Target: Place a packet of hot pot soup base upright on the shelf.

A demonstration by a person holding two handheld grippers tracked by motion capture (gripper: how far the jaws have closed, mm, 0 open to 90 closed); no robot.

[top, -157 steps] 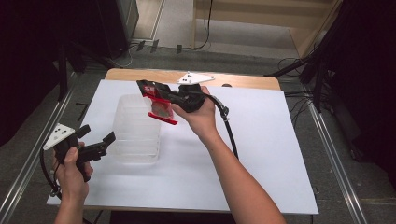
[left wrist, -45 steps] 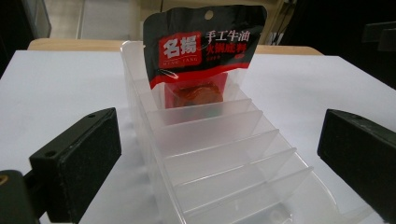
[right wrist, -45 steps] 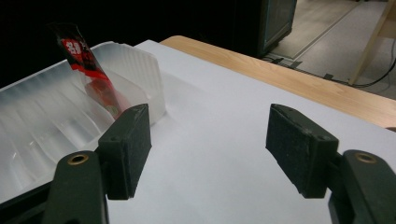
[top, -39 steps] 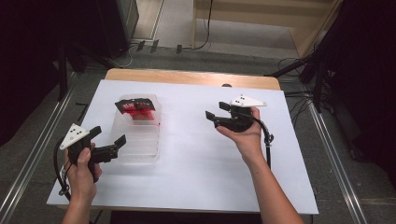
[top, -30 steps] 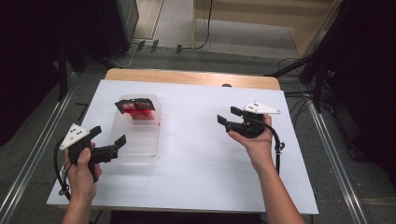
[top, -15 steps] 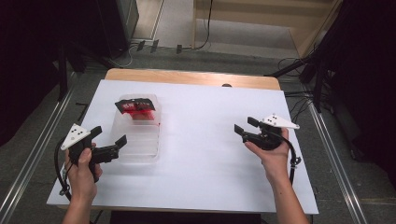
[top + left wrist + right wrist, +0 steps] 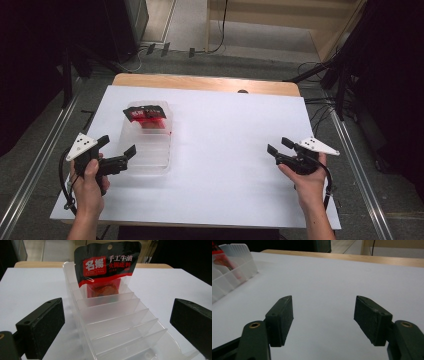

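White sheeting covers the tabletop (image 7: 220, 150), bare across its middle. Toward its left edge, a clear ribbed plastic bin (image 7: 148, 145) holds a red-and-black sauce packet (image 7: 145, 113) upright at its far end. Left gripper (image 7: 116, 151) jaws spread just beside the bin's near-left corner; right gripper (image 7: 278, 148) spread empty near the right edge.

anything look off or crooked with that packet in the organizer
Nothing is spilled or damaged. The red-and-black sauce packet stands in the far slot of the clear divided organizer, its top well above the rim, leaning a little. Both grippers are open, clear of it.

black and red packet (image 7: 108, 266), clear frosted organizer (image 7: 117, 322), white table (image 7: 235, 145)
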